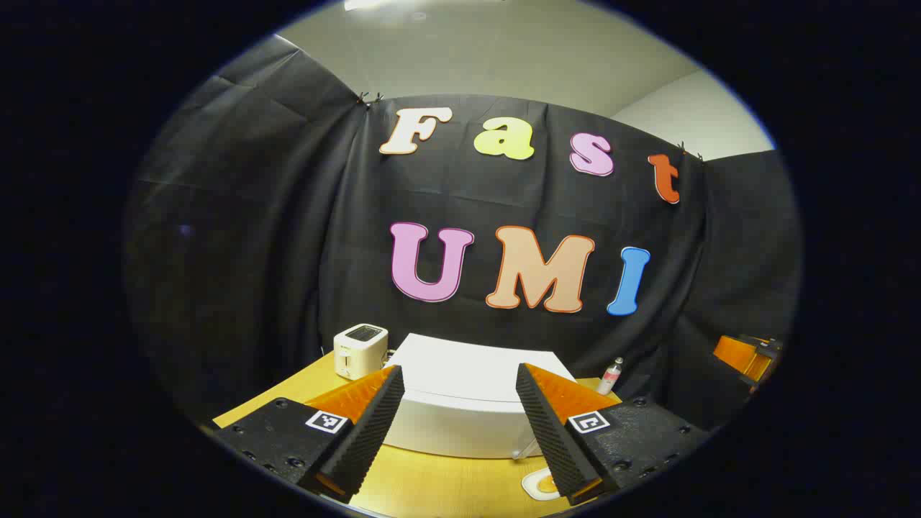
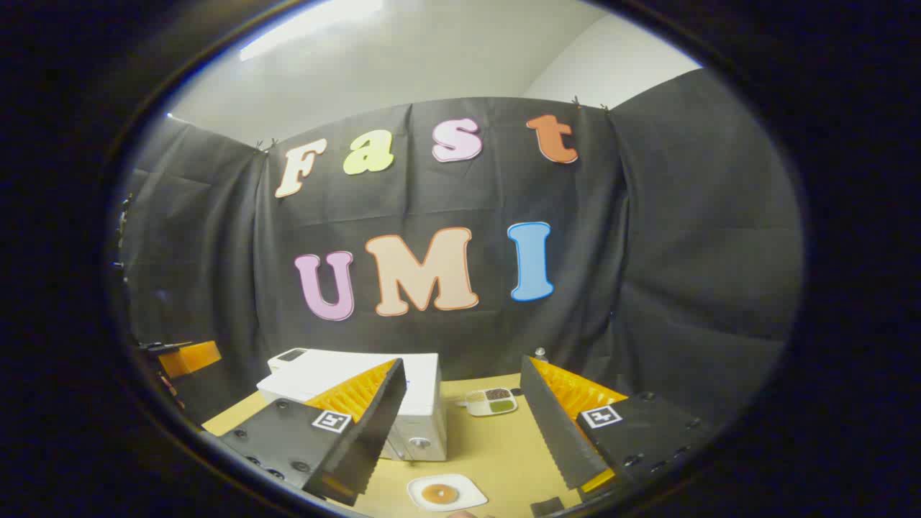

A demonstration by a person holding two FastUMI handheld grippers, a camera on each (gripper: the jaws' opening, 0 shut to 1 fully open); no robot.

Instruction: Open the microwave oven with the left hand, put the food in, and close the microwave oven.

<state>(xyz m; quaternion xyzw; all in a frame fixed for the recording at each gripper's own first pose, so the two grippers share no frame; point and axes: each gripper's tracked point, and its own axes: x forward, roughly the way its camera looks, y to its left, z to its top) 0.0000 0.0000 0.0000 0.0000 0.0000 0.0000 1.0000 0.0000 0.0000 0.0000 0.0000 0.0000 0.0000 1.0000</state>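
In the left gripper view my left claw (image 1: 457, 424) hangs open above the white microwave (image 1: 468, 403) on the tabletop (image 1: 432, 489); I should drop lower and find the door's edge before pulling. In the right gripper view my right claw (image 2: 460, 432) is open too, the food plate (image 2: 446, 493) near me, right of the microwave (image 2: 374, 392).
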